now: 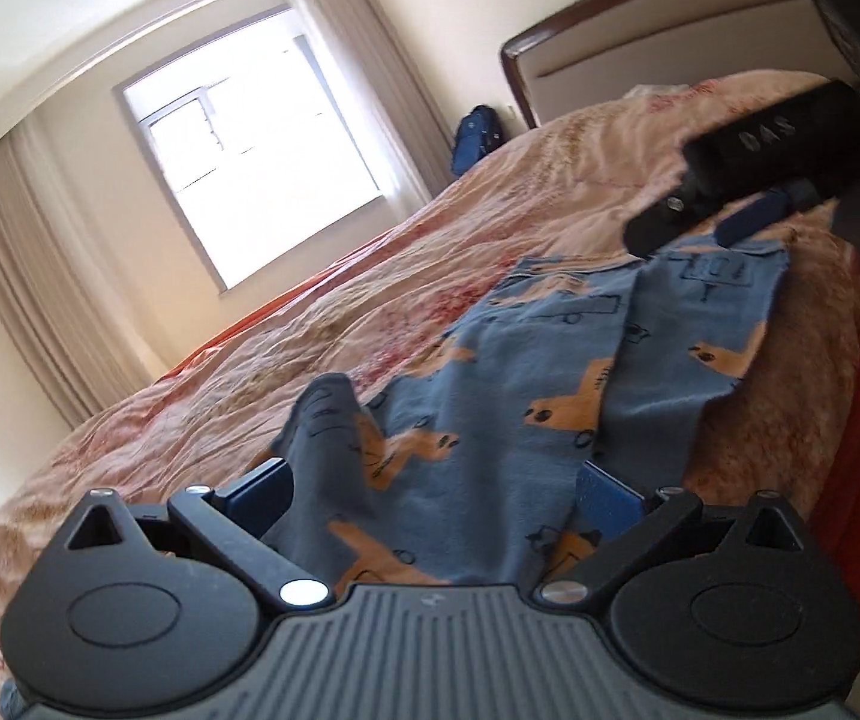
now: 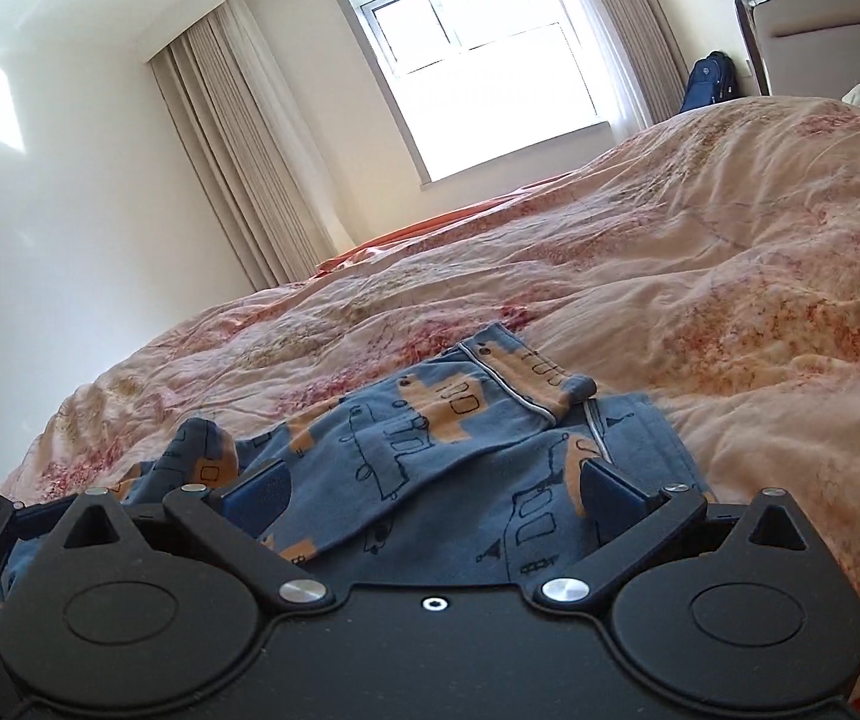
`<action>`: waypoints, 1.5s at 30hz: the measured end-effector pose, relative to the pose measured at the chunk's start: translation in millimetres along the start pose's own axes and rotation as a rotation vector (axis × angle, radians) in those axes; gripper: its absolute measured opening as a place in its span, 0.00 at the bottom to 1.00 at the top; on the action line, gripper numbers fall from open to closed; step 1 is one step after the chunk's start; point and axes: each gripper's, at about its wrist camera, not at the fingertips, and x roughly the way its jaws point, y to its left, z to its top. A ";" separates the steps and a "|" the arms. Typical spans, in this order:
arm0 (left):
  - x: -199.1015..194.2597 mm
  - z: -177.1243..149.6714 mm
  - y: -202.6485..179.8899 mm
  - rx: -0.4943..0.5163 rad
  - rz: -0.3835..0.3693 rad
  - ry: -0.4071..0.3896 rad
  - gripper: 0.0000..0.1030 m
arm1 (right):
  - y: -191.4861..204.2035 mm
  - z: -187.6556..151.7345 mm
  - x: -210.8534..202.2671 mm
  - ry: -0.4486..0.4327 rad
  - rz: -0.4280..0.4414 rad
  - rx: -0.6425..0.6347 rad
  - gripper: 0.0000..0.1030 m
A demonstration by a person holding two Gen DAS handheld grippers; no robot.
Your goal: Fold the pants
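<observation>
Soft blue printed pants (image 1: 526,396) lie spread on the bed (image 1: 202,402), with both claws wide apart over them.

In the left wrist view, the left claw (image 1: 436,492) stands with its fingers spread and cloth between them, gripping nothing; at 2 o'clock the right claw (image 1: 724,210) hovers by the far edge of the fabric, blurred, so its state there is unclear. In the right wrist view, the right claw (image 2: 430,489) is plainly apart over the pants (image 2: 466,468), whose piped hem sits at 12 o'clock. The fabric looks light, limp and likely to bunch or slide on the quilt; I judge the best holds to be the hem and waist edges, pinched through both layers.
</observation>
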 end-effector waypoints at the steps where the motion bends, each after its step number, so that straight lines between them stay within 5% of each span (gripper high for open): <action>1: 0.1 0.2 -6.1 0.030 -0.010 -0.003 0.98 | -2.8 4.3 5.7 0.012 -0.015 0.024 0.99; 4: 1.1 -1.5 -15.8 0.086 -0.020 0.002 0.88 | -15.4 14.8 21.9 0.040 -0.051 0.133 0.95; 8: 6.5 -4.8 -13.8 0.071 -0.058 0.048 0.67 | -29.2 24.6 39.4 0.041 -0.067 0.221 0.74; 15: 14.0 -9.7 0.0 -0.002 -0.072 0.119 0.40 | -45.2 26.5 58.8 0.033 -0.101 0.359 0.62; 18: 12.8 -10.2 -0.6 -0.010 -0.089 0.120 0.22 | -49.6 27.4 61.8 0.029 -0.127 0.391 0.44; 21: 11.9 -9.1 -0.3 -0.030 -0.094 0.116 0.03 | -54.6 28.2 63.8 0.032 -0.137 0.414 0.10; 31: -14.4 6.2 17.9 -0.098 -0.078 0.036 0.01 | -31.0 45.7 -9.2 -0.134 -0.100 0.247 0.04; 37: -27.2 4.8 18.1 -0.090 -0.109 0.028 0.01 | -28.1 19.5 -54.6 -0.118 -0.174 0.211 0.04; 45: -26.9 -1.6 2.8 -0.068 -0.145 0.048 0.01 | -39.0 -9.6 -62.8 -0.083 -0.246 0.242 0.04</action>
